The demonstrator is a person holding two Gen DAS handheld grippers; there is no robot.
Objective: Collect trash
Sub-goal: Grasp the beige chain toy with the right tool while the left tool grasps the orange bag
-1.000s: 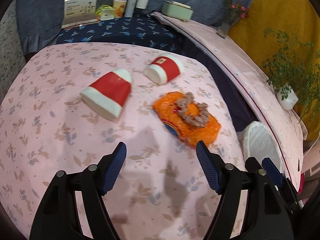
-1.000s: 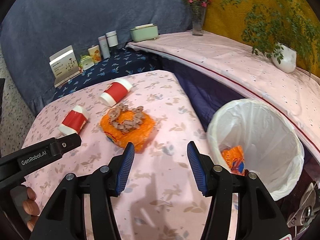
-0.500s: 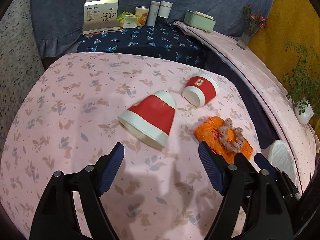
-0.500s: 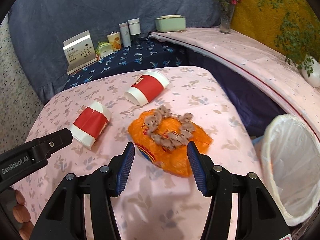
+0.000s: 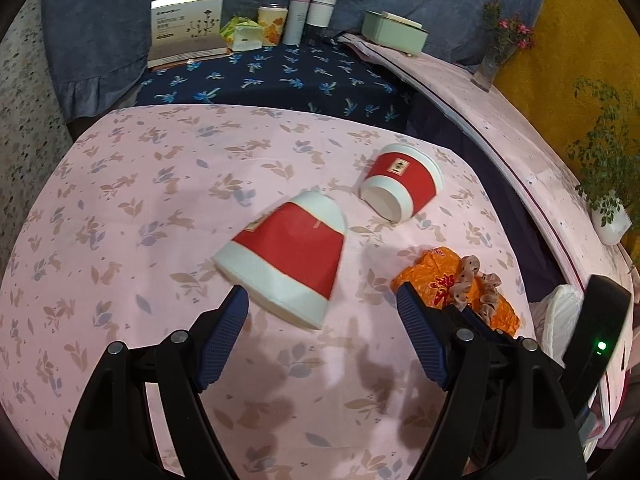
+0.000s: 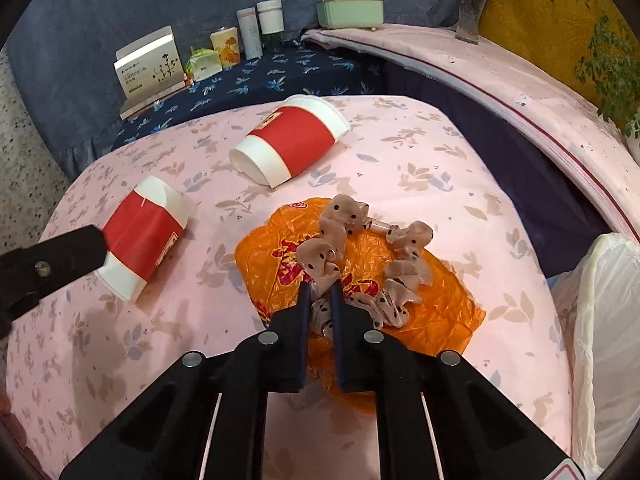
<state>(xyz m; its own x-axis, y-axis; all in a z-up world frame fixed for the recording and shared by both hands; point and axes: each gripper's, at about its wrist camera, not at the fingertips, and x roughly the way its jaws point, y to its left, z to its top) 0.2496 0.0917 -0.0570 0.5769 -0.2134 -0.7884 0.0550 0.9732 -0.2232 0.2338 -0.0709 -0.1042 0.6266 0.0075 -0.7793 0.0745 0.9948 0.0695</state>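
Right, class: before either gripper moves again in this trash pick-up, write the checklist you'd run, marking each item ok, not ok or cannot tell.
1. Right gripper shut on dotted scrunchie: ok.
2. Orange wrapper also pinched: cannot tell.
3. Left gripper open wide enough for near cup: ok.
4. Near cup between the jaws: not ok, just ahead.
5. Far cup clear of both grippers: ok.
6. White-lined bin within view: ok, at right edge.
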